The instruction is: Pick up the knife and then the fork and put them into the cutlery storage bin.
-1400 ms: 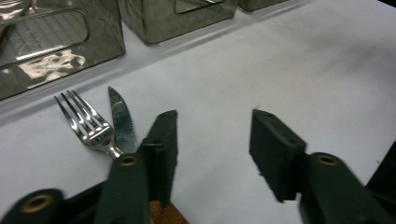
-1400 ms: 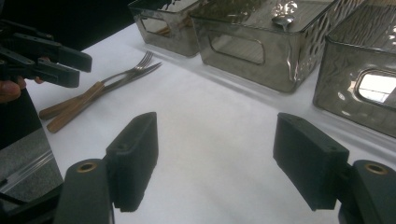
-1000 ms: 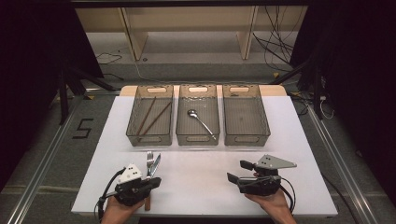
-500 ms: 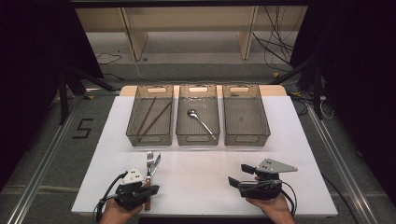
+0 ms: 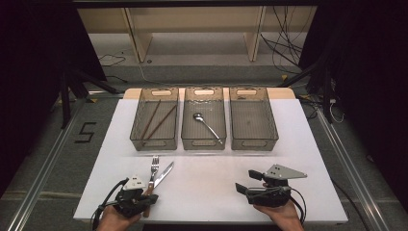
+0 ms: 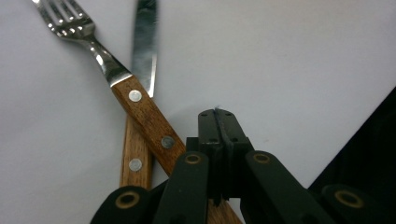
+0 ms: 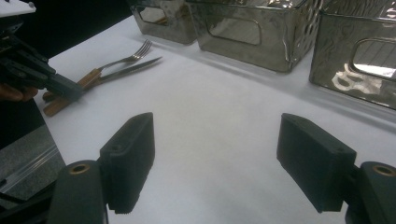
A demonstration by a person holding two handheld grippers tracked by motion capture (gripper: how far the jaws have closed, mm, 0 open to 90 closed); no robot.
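A white table (image 5: pixel 207 192) seen from above, with the person's hands entering at six o'clock. At about seven o'clock, the left gripper (image 5: pixel 144 202) rests low on the table, its jaws pressed together with nothing between them. In the left gripper view the closed tips (image 6: pixel 218 122) sit just beside the wooden handles of a fork (image 6: pixel 135 100) and a table knife (image 6: pixel 142 51), which cross each other: the fork's handle lies over the knife's. Both have riveted brown wood handles and bright steel heads, the fork tines and the knife tip both pointing toward twelve o'clock. The gripper seems parked next to them, likely ready to pick one up.

Beyond, from eleven to one o'clock, stand three clear plastic bins side by side. The left bin (image 5: pixel 139 120) holds a pair of brown chopsticks (image 5: pixel 156 119), the middle bin (image 5: pixel 185 120) a metal spoon (image 5: pixel 207 126), and the right bin (image 5: pixel 274 122) looks bare, apparently one kind of cutlery per bin.

At five o'clock the right gripper (image 5: pixel 246 182) rests well apart from the cutlery, jaws spread wide around bare table.
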